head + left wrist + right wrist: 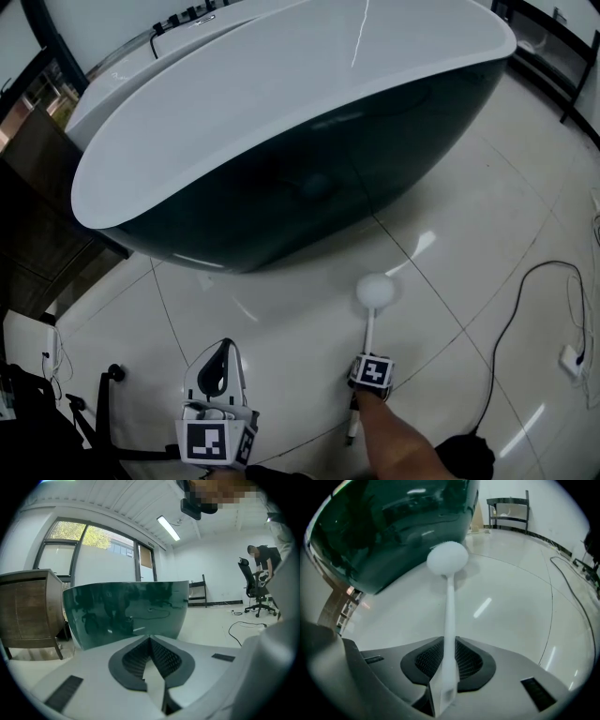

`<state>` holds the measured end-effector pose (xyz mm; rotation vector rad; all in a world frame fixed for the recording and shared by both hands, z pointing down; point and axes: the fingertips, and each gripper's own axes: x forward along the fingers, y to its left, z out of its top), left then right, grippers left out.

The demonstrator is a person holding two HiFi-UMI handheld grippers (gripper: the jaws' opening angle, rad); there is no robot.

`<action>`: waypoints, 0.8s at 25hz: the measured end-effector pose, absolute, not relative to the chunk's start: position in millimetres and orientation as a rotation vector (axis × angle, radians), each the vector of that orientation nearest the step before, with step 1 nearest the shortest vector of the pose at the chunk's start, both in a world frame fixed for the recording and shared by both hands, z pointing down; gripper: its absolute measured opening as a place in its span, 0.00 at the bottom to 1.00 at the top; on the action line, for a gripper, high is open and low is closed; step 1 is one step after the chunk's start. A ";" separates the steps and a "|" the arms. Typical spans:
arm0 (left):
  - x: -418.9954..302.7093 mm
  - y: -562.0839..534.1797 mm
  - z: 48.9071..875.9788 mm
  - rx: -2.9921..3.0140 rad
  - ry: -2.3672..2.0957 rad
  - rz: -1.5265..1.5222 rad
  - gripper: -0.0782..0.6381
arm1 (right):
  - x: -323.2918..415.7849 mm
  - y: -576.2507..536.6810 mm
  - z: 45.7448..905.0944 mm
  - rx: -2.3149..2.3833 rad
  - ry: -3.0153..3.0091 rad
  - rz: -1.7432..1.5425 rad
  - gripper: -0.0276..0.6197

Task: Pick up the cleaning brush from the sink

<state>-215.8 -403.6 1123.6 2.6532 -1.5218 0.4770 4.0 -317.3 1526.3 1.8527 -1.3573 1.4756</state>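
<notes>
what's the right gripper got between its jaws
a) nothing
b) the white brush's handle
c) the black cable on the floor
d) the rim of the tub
b: in the right gripper view, the right gripper has its jaws closed on the thin handle of the cleaning brush, whose round head sticks out ahead near the dark tub.

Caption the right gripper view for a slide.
Right gripper shut on the handle of the white cleaning brush, its round head toward the dark green tub, above glossy floor.
</notes>
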 end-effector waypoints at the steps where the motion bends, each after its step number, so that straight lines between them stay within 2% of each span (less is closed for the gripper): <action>1: -214.7 -402.0 1123.8 2.652 -1.517 0.476 0.10 | 5.0 -316.5 1525.3 1.873 -1.372 1.517 0.13; 6: -206.0 -390.5 1123.2 2.604 -1.477 0.523 0.10 | 27.3 -295.2 1473.0 1.965 -1.394 1.554 0.12; 10: -192.5 -352.4 1111.4 2.523 -1.417 0.640 0.10 | 55.2 -286.4 1349.7 2.011 -1.487 1.485 0.12; 15: -188.8 -301.7 1026.3 2.442 -1.414 0.736 0.10 | 87.8 -296.2 1159.3 2.092 -1.654 1.353 0.12; 20: -200.7 -272.1 893.1 2.426 -1.412 0.752 0.10 | 92.3 -270.6 995.9 2.110 -1.780 1.245 0.12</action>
